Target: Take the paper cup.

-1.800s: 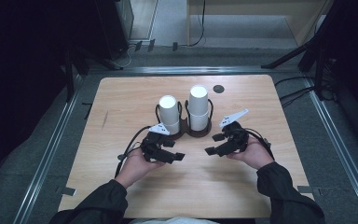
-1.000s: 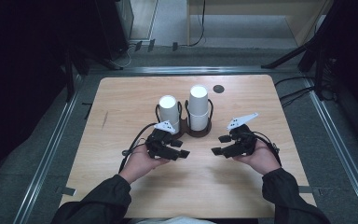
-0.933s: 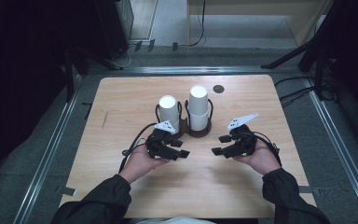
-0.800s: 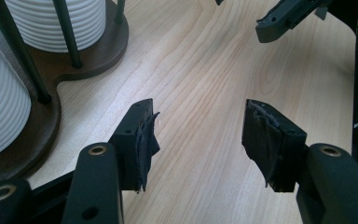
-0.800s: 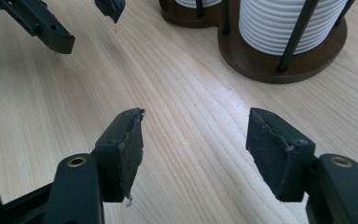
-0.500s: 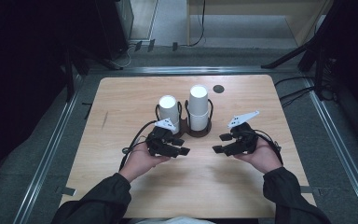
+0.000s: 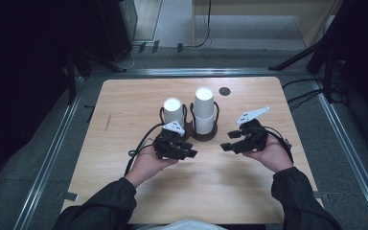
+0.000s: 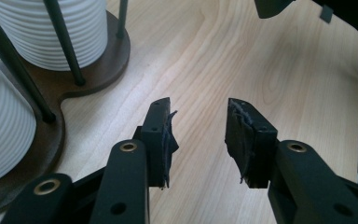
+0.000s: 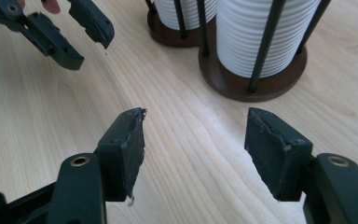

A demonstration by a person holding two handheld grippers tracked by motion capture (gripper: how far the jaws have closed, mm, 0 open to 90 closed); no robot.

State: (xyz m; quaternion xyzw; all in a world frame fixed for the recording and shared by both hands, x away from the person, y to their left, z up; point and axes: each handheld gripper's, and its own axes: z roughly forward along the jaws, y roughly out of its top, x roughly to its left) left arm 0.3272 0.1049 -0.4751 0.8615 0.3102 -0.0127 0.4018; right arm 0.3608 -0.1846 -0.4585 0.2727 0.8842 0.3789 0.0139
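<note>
Two stacks of white ribbed paper cups stand upside down in a dark brown wire holder [image 7: 206,135] at the table's middle: a shorter stack [image 7: 173,111] on the left and a taller stack [image 7: 204,109] on the right. My left gripper [image 7: 189,149] hovers just in front of the holder. Its jaws [image 8: 198,135] have just been closing, but a gap remains with nothing between them. My right gripper [image 7: 227,141] is to the right of the holder and points left. It stands open [image 9: 196,144] over bare wood with nothing between its pads.
The light wooden table [image 7: 124,105] has rounded corners and a metal rail round it. A small dark disc [image 7: 224,91] lies behind the holder. In the right gripper view the left gripper [image 9: 70,32] is at the top left.
My right hand has shifted a little to the right, away from the holder, since the earliest frame. Over the last second both hands have stayed put.
</note>
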